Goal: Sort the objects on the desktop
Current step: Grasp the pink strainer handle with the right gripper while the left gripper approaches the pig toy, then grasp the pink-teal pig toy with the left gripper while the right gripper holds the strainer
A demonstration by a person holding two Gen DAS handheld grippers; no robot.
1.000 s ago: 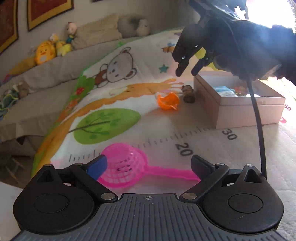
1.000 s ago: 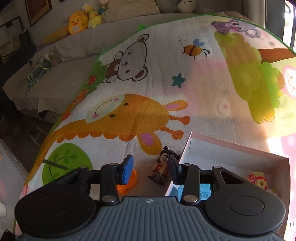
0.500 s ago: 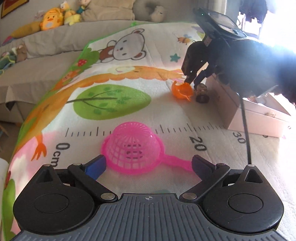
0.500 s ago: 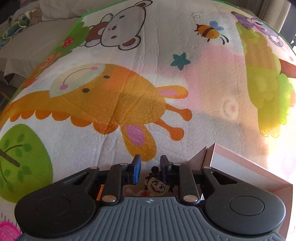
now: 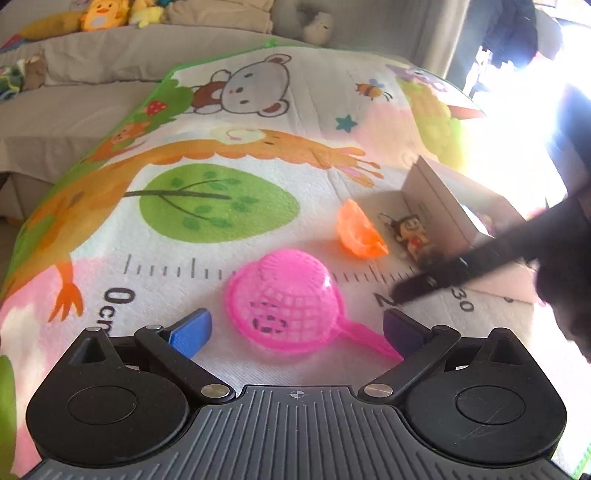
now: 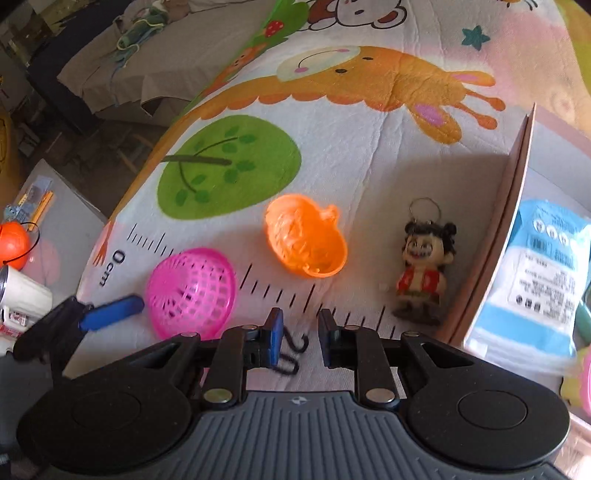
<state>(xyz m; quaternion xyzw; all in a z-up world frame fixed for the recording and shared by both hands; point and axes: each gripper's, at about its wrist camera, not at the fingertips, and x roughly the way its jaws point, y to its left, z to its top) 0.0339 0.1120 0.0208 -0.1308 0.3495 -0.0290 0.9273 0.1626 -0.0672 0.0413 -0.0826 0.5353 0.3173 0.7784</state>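
A pink toy strainer [image 5: 291, 299] lies dome-up on the printed play mat, between the wide-open jaws of my left gripper [image 5: 295, 328]; it also shows in the right wrist view [image 6: 192, 291]. An orange toy basket [image 6: 306, 236] lies on its side beside it [image 5: 360, 232]. A small doll keychain [image 6: 424, 266] stands next to the pink cardboard box wall [image 6: 517, 192], also in the left view [image 5: 412, 236]. My right gripper [image 6: 301, 338] hovers just in front of the doll and basket, jaws narrowly apart and empty.
The box holds a blue-white packet [image 6: 543, 273] and other small toys. A white cup [image 6: 22, 299] and an orange ball [image 6: 13, 245] sit off the mat's left edge. Plush toys [image 5: 103, 18] line the grey sofa behind.
My right gripper has pulled back from the doll keychain without it and its jaws have opened slightly. My left gripper has closed in around the pink strainer.
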